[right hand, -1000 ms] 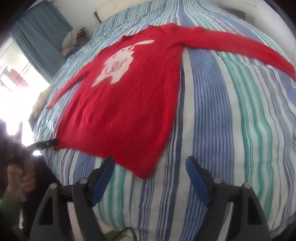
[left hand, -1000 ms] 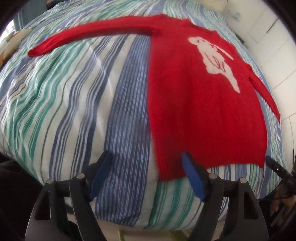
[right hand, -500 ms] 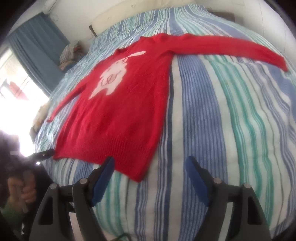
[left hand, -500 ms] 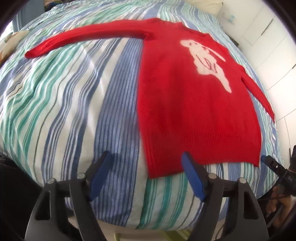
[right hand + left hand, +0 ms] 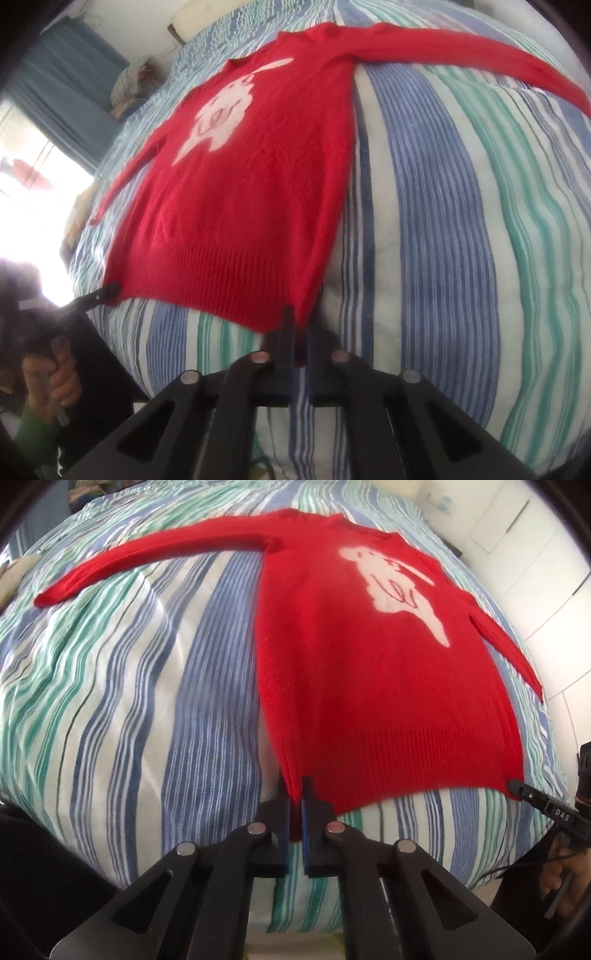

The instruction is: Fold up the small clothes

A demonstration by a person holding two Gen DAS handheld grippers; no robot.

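Note:
A red sweater [image 5: 369,672] with a white rabbit design lies flat, face up, on a striped bed, sleeves spread. My left gripper [image 5: 294,794] is shut on the sweater's near left hem corner. My right gripper [image 5: 300,325] is shut on the near right hem corner of the sweater [image 5: 251,177]. In the left wrist view the tip of the right gripper [image 5: 517,788] shows at the far hem corner. In the right wrist view the tip of the left gripper [image 5: 107,291] shows at the other corner.
The bed cover [image 5: 129,686] has blue, green and white stripes and fills both views [image 5: 461,221]. White cupboard doors [image 5: 535,546] stand to the right. A blue curtain [image 5: 62,85] and a bright window lie left. A pile of folded cloth [image 5: 133,81] sits by the headboard.
Both grippers moved forward to the hem and closed from wide open onto the sweater's two bottom corners. The sweater itself lies as before.

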